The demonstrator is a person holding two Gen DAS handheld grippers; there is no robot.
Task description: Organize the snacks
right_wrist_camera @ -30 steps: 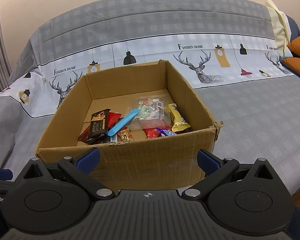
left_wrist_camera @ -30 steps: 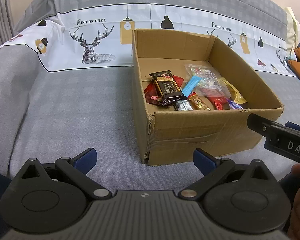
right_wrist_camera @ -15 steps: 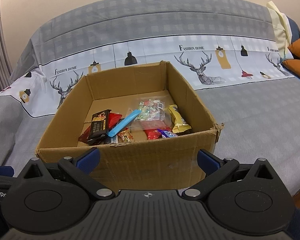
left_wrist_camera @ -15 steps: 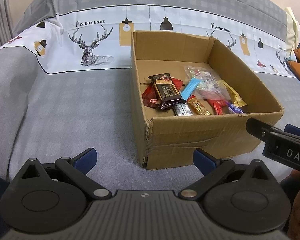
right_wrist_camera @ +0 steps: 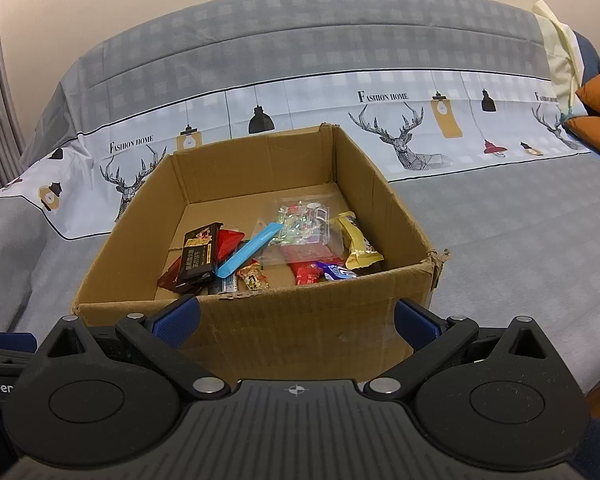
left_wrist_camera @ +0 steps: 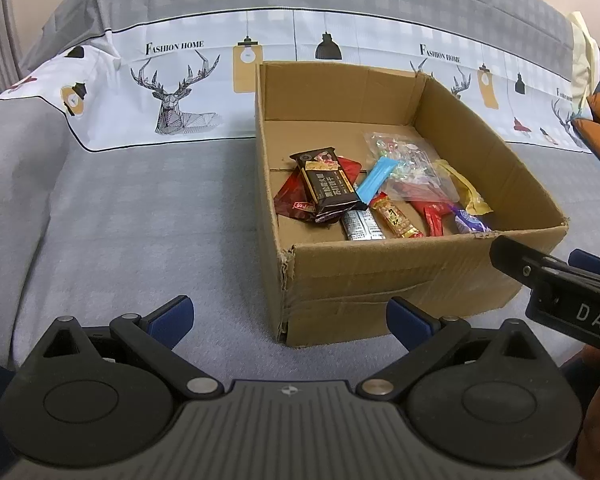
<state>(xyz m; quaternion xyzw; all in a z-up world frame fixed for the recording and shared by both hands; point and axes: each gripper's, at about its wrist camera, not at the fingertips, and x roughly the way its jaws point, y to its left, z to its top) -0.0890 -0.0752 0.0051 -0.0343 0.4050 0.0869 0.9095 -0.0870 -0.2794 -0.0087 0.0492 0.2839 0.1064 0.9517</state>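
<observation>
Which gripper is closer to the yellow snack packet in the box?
Right, probably. The right gripper faces the cardboard box straight on, the yellow packet just beyond its right finger. The left gripper sits off the box's left corner, farther away.

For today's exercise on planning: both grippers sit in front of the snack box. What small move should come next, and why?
Probably lift the right gripper over the cardboard box near wall and down toward the dark brown bar. Both it and the left gripper are open, empty and outside the box; the bar lies on top of the pile.
</observation>
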